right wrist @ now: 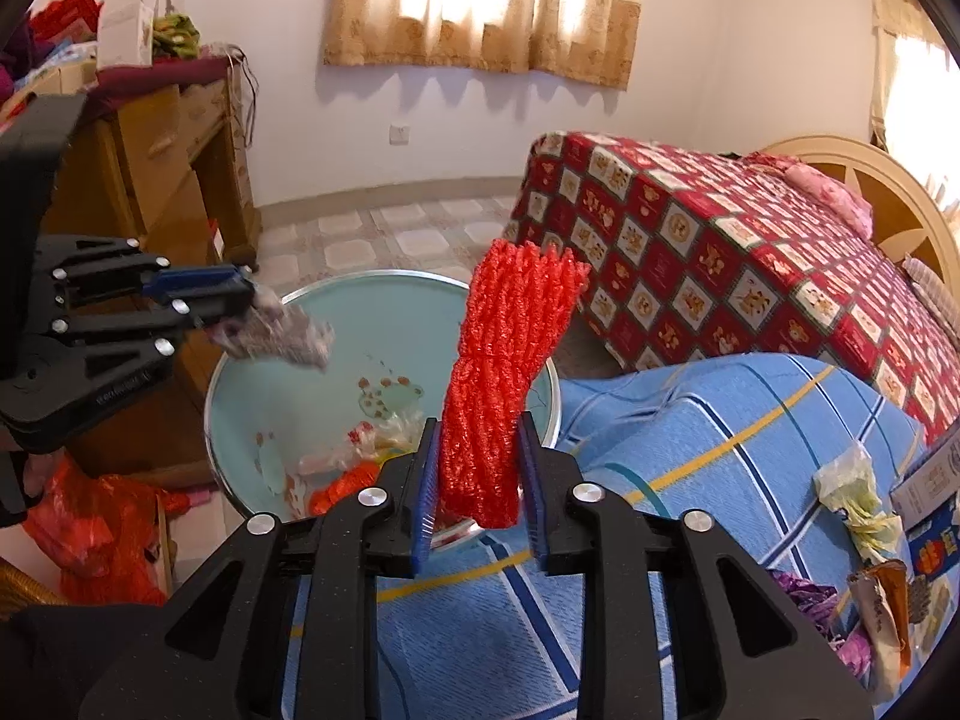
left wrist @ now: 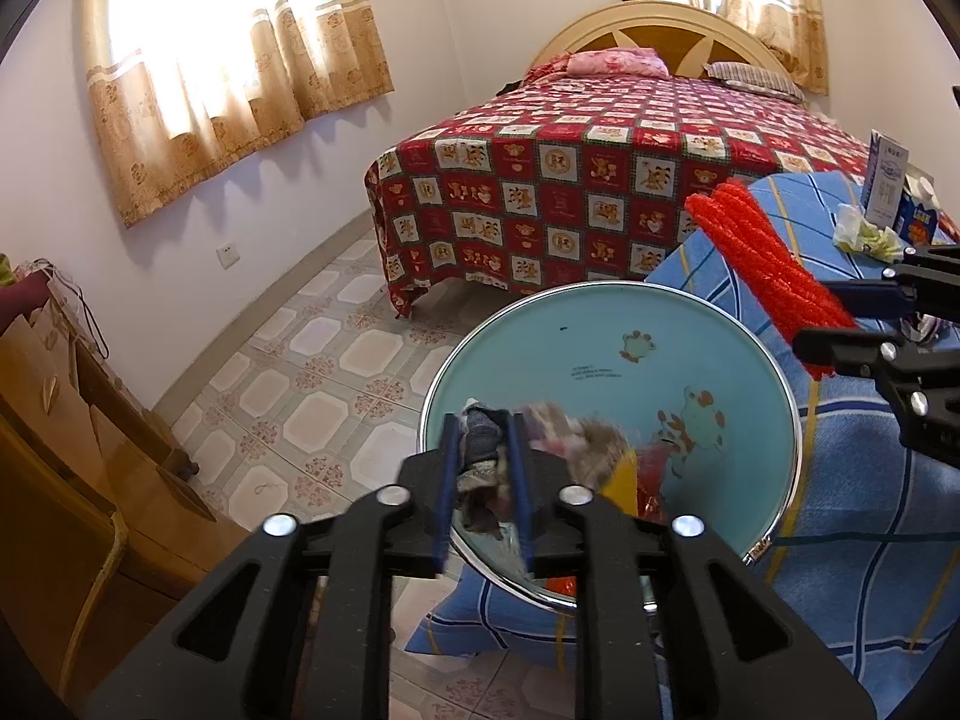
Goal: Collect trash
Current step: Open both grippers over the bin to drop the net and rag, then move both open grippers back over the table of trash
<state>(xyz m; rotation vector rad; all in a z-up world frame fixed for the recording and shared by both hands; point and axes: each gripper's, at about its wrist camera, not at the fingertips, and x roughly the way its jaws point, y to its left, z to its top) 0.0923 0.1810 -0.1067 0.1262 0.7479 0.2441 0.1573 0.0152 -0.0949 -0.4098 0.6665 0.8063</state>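
A light blue basin (left wrist: 606,360) with a metal rim stands by the blue cloth-covered table; it also shows in the right wrist view (right wrist: 384,348) with wrappers inside. My left gripper (left wrist: 483,444) is shut on a crumpled grey wrapper (left wrist: 480,450) and holds it over the basin's near rim; from the right wrist view this left gripper (right wrist: 240,300) holds the wrapper (right wrist: 282,336) above the basin. My right gripper (right wrist: 477,480) is shut on a red foam net (right wrist: 504,372), upright, beside the basin's rim. The net also shows in the left wrist view (left wrist: 762,258).
More trash lies on the blue cloth (right wrist: 690,432): a crumpled yellowish wrapper (right wrist: 852,492), a snack packet (right wrist: 888,618), a purple wrapper (right wrist: 804,594), and a milk carton (left wrist: 888,186). A bed (left wrist: 570,180) stands behind. A wooden cabinet (left wrist: 72,420) and red bag (right wrist: 102,540) are left.
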